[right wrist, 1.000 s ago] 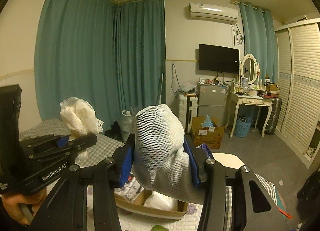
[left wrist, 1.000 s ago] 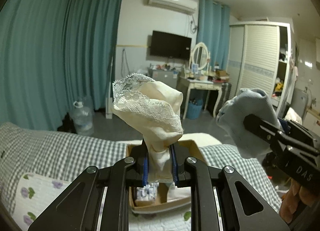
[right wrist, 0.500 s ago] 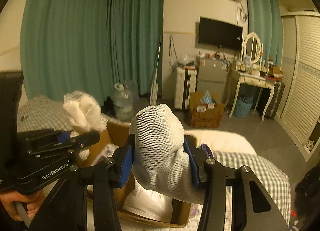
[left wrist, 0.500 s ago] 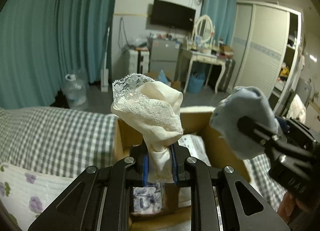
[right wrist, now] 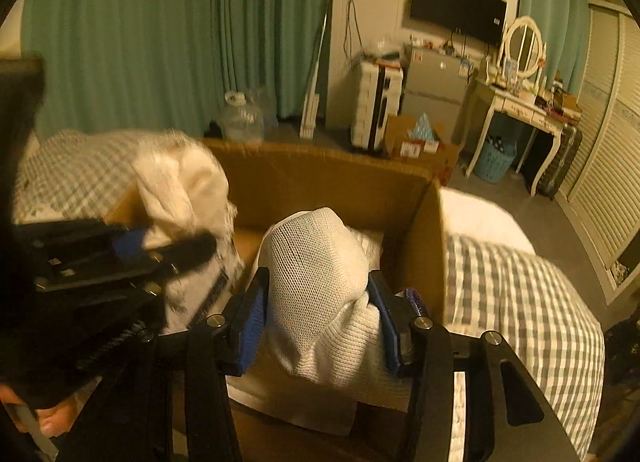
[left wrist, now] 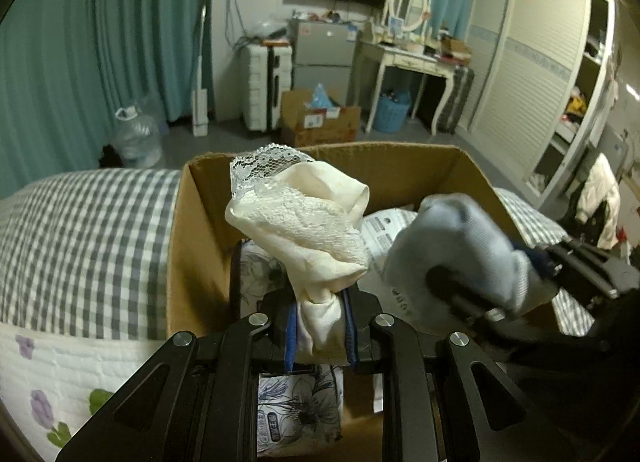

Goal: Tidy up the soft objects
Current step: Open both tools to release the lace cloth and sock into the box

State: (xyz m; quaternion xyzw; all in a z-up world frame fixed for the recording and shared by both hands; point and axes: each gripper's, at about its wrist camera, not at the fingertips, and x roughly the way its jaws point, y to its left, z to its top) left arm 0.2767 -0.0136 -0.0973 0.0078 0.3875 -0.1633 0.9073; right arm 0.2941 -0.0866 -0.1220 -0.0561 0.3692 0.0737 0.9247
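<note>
Lace-trimmed cream cloth (left wrist: 298,221) sits pinched in the left gripper (left wrist: 320,326), bunched above its jaws; the right gripper (right wrist: 320,322) clamps a knit sock (right wrist: 316,274). Both hang over the cardboard box (left wrist: 188,246). Light, limp, compressible; grip bunched folds.

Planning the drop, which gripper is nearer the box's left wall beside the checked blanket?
Left. The left gripper, with the lace-trimmed cloth, hangs by that cardboard box wall; the right gripper, with the knit sock, is farther.
</note>
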